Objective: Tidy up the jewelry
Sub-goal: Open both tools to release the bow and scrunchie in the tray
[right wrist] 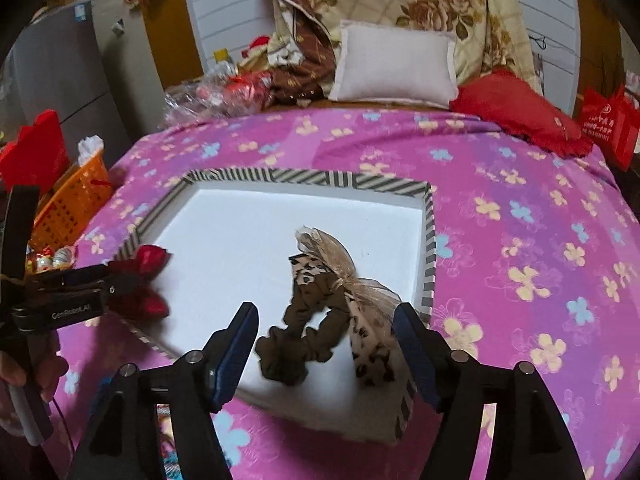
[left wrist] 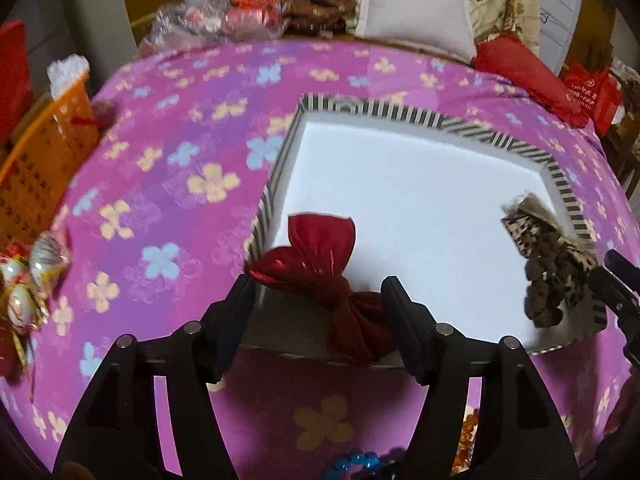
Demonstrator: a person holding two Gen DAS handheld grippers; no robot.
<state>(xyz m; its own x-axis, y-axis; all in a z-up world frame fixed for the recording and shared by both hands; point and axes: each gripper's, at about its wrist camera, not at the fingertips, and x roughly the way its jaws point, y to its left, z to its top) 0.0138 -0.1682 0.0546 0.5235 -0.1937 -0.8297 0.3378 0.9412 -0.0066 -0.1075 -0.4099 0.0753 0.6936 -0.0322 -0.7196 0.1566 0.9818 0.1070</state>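
A shallow box with a striped rim (left wrist: 404, 114) (right wrist: 304, 178) and white floor lies on the pink flowered bedspread. A red bow (left wrist: 320, 268) (right wrist: 150, 260) rests over the box's near left edge, between the fingers of my left gripper (left wrist: 320, 300), whose jaws stand wide apart around it. A leopard-print scrunchie bow (right wrist: 324, 316) (left wrist: 552, 264) lies inside the box at its near right, between the wide-open fingers of my right gripper (right wrist: 326, 328). The left gripper also shows in the right wrist view (right wrist: 116, 284).
An orange basket (left wrist: 48, 148) (right wrist: 76, 204) stands at the bed's left. Wrapped trinkets (left wrist: 36, 272) lie on the left. Blue beads (left wrist: 356, 462) and amber beads (left wrist: 466, 436) lie near me. Pillows (right wrist: 396, 66), a red cushion (right wrist: 516, 108) and blankets are at the far end.
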